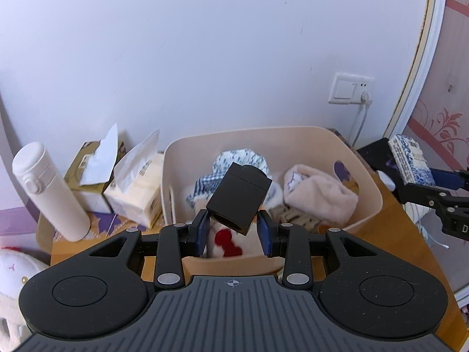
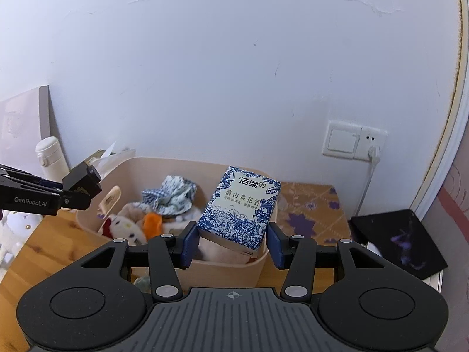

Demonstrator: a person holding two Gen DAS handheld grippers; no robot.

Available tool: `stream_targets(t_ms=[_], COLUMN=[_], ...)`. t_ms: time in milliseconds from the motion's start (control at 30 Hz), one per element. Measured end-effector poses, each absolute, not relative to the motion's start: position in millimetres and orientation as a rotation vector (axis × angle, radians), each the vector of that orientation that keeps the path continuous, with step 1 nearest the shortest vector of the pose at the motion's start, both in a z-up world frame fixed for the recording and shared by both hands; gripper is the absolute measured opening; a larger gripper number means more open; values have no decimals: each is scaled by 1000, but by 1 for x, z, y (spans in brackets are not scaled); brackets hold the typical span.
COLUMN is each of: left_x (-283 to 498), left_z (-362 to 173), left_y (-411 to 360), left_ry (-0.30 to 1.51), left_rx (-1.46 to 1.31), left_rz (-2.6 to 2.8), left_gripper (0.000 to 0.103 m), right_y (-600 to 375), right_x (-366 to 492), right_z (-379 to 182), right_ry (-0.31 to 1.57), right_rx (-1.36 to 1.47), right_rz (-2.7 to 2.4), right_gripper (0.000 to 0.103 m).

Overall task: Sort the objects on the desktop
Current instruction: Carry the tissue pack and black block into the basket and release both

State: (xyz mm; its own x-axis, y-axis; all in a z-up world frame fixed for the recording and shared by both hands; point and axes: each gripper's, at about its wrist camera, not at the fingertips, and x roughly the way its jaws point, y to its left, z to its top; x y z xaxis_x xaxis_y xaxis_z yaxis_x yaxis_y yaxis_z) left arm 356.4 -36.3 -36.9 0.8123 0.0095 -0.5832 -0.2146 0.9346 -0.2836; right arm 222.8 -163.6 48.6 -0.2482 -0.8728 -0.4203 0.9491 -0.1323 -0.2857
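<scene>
- Filling the middle of the wooden desk (image 1: pixel 390 214), a beige plastic bin (image 1: pixel 363 176) serves as my landmark; soft things lie heaped inside it: a pink fluffy cloth (image 1: pixel 316 193), a blue-and-white patterned cloth (image 2: pixel 173 193) and a white plush toy with red marks (image 1: pixel 225 240).
- Standing to the left of the bin, a white thermos bottle (image 1: pixel 47 190) is upright near the wall.
- Between that bottle and the bin sit two opened tissue boxes (image 1: pixel 134 187), side by side, each with a sheet sticking up; the nearer one is just beside the bin's left wall.
- Right of the bin, a flat black pad (image 2: pixel 398 243) lies on a white thing at the desk's far right corner.
- On the wall behind and to the right of the bin is a white switch and socket plate (image 2: pixel 351 143) with a white plug and cable in it.
- Above the bin's near side, the left gripper (image 1: pixel 233 233) is clenched on a black box (image 1: pixel 239 199), which tilts up over the bin's contents, clear of them.
- Above the bin's right end, the right gripper (image 2: pixel 231 243) grasps a blue-and-white tissue pack (image 2: pixel 240 208) by its lower end, the pack leaning back off the desk.
</scene>
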Motion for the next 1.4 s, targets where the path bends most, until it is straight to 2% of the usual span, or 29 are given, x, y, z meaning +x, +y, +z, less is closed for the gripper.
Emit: stream_targets(t_ms=[467,1033,1067,1300,1333,1400], left_x=[410,450,450,454,454,453], left_z=[-47,-88,-89,-101,-101,-100], left_y=[-31,-30,-31,-35,-35,-37], left_ry=[619,725,680,723,722,715], left_rx=[-331,-385,-452,-455,-459,-464], left_rz=[174,307,482,459,462,460], left_gripper=[36,36,36,36,36,36], right_y=[-228,-290,-290,-293,-293,-293], right_x=[213,214,213,210,210,210], right_z=[49,6,4,-6,-7,-7], right_ry=[643,806,811,813,817,824], right_rx=[128,187,192,213,212,214], right_rz=[-1667,-1549,-1545,-1551,-1547,-1545], right_gripper=[47,47,47,43,44,53])
